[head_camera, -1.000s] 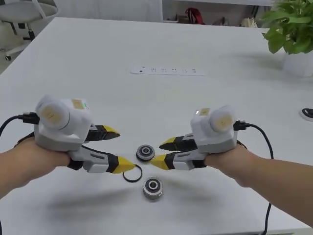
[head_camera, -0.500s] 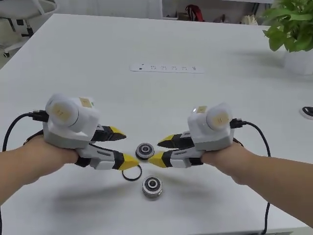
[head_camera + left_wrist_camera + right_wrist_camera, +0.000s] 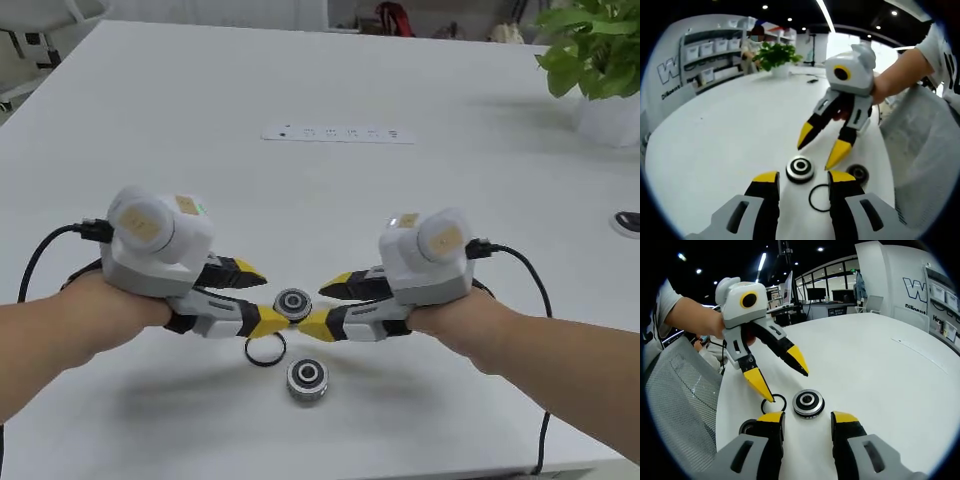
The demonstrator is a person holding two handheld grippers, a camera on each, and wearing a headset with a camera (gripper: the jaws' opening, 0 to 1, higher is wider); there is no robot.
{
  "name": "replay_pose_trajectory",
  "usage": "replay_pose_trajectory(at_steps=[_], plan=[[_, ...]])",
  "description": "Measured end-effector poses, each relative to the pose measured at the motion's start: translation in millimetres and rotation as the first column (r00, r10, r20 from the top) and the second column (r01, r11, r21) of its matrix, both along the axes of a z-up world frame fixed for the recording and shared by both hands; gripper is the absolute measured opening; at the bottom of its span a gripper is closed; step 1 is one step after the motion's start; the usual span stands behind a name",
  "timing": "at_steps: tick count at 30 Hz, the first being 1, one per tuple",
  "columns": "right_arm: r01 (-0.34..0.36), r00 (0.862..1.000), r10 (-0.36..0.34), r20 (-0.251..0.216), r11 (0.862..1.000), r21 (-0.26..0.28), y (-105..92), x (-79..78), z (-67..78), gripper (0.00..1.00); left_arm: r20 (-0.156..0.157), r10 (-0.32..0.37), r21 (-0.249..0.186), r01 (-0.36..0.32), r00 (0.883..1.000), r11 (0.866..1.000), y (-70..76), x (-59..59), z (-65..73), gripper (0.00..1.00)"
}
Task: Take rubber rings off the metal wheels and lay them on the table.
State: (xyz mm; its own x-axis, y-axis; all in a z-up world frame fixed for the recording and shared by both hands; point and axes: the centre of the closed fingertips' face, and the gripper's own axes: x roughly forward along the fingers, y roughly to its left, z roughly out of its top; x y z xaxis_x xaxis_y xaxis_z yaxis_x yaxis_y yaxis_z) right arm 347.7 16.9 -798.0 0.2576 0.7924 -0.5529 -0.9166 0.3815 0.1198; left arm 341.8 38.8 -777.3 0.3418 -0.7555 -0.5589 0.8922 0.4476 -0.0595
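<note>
- Your left tool (image 3: 270, 297) has its jaws spread well apart and grips nothing. Its yellow tips sit just to the left of the middle wheel (image 3: 293, 303).
- Your right tool (image 3: 313, 308) is spread too and is empty. Its tips sit just to the right of that wheel and point back at the left tool's tips, with the wheel between them.
- From the head view I cannot tell whether any tip touches the wheel.
- The middle wheel lies flat on the tabletop (image 3: 400, 220) with its hub facing up. It is round, so it has no long axis.
- A loose rubber ring (image 3: 265, 350) lies flat just on your side of the middle wheel, a little to the left. A second wheel (image 3: 307, 377) lies flat nearer you again, just beside the ring.
- The left gripper view puts the middle wheel just ahead of the gap between your own jaws. It shows a dark outer band, a pale face and a dark hub, which are too small to read in the head view.
- The right gripper view shows the left tool's lower tip over the rim of the loose ring. The second wheel is half hidden behind your own jaw.
</note>
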Motion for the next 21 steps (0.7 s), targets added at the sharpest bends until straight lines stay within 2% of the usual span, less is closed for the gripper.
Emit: replay_pose_trajectory(at_steps=[14, 21], plan=[[0.002, 1.000, -0.002, -0.010, 1.000, 0.008, 0.6, -1.7, -0.8, 0.34, -0.011, -0.020, 0.010, 0.020, 1.000, 1.000, -12.3, 4.1, -7.2, 0.33], [0.002, 1.000, -0.002, -0.014, 1.000, 0.009, 1.3, -2.3, -1.9, 0.34, -0.008, -0.019, 0.023, 0.019, 1.000, 1.000, -15.6, 8.5, -10.8, 0.26]])
